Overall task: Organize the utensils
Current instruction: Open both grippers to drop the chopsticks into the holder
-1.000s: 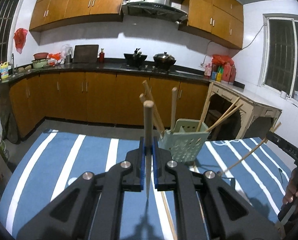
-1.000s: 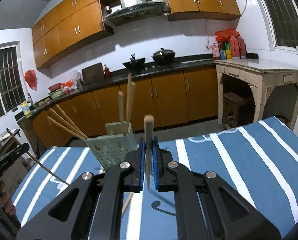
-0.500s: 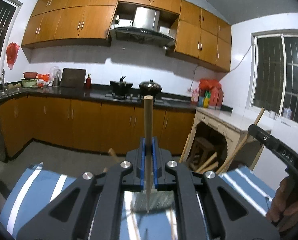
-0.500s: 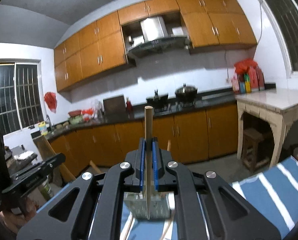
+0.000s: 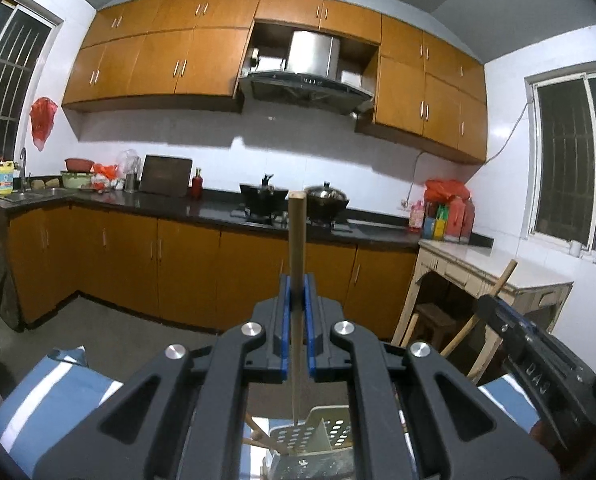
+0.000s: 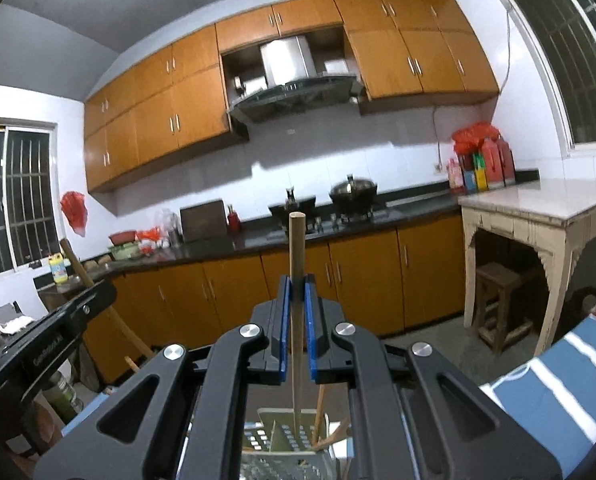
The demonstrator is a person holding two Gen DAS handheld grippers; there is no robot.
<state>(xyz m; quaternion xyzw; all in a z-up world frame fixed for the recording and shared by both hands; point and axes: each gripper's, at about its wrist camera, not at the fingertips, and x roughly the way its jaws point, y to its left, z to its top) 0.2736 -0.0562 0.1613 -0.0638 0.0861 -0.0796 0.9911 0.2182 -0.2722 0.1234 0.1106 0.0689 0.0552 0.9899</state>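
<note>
The left gripper is clenched on one wooden chopstick, which stands upright between its blue pads, the blunt end above the fingers and the thin tip reaching down to the rim of a pale green perforated utensil holder just below and in front of it. The right gripper is likewise clenched on a single chopstick of its own, also upright, with its tip just above the same holder. From the right wrist, the holder shows a divider making two compartments, with at least two more wooden sticks leaning in the one to the right of the held tip; their exact count cannot be told. The holder stands on a bench covered by a blue cloth with white stripes. Each gripper appears at the edge of the other's view, off to the side.
</note>
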